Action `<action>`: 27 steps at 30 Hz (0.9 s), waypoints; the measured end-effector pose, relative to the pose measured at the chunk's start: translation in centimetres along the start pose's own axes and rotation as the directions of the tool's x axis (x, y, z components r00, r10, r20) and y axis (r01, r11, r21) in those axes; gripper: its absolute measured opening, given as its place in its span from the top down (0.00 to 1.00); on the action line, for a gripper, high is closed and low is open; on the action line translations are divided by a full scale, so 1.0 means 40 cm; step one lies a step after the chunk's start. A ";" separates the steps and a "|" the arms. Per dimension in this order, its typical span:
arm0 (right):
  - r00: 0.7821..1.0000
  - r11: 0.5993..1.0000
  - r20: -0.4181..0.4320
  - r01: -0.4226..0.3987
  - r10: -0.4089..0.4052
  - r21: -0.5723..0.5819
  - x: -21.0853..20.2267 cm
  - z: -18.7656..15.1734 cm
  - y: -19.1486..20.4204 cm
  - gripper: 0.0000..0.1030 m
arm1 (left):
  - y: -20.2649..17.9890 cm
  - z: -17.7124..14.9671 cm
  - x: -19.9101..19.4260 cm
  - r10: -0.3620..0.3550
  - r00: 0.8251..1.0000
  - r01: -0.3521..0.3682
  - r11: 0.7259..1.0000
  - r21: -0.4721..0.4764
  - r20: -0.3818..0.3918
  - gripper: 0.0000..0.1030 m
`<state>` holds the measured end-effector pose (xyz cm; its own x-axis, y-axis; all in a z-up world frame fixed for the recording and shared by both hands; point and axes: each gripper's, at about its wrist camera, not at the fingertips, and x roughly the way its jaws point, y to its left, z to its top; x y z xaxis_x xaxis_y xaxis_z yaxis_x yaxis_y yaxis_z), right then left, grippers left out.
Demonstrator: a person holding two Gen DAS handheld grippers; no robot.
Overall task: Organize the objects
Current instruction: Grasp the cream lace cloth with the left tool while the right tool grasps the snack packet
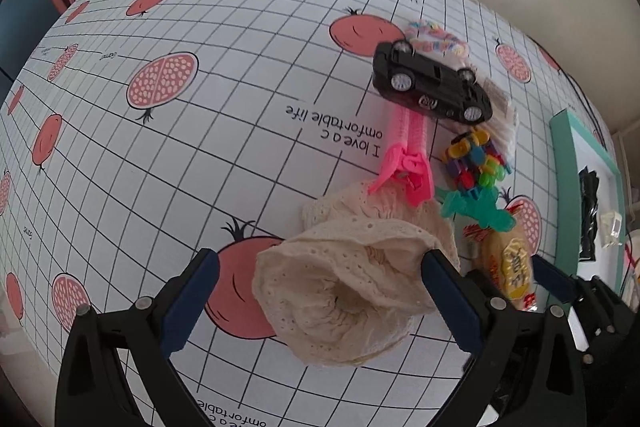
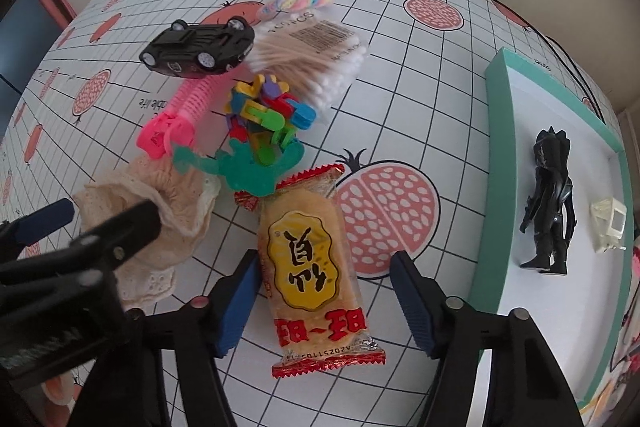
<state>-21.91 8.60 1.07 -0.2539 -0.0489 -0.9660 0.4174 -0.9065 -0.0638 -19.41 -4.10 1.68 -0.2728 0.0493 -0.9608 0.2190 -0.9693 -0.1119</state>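
Pomegranate-print grid cloth covers the surface (image 1: 200, 155). Left wrist view: left gripper (image 1: 320, 291), jaws spread wide around a crumpled cream lace cloth (image 1: 352, 291); one black toy car (image 1: 432, 83) lies overturned beyond. Right wrist view: right gripper (image 2: 324, 299), jaws open astride one crinkly snack packet (image 2: 312, 267); only here, a teal tray (image 2: 496, 163) holds one black figure (image 2: 550, 203).

black toy car (image 2: 198, 49), cream lace cloth (image 1: 352, 287), pomegranate-print grid tablecloth (image 1: 200, 163).
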 end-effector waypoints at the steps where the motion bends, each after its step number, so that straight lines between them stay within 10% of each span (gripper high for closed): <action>1: 1.000 1.000 0.001 -0.001 0.001 -0.002 -0.001 -0.001 -0.003 0.36 | -0.001 -0.002 0.006 0.002 1.000 -0.002 1.000 0.001 -0.006 0.03; 27: 0.999 0.999 0.011 -0.037 0.037 0.001 -0.047 0.001 -0.089 0.62 | -0.039 0.003 0.016 0.000 1.000 0.000 0.999 0.047 -0.009 0.67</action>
<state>-22.96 11.92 3.11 -0.2482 -0.0872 -0.9648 0.4259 -0.9044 -0.0279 -20.02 -2.58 1.28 -0.2644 0.0513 -0.9630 0.1750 -0.9794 -0.1003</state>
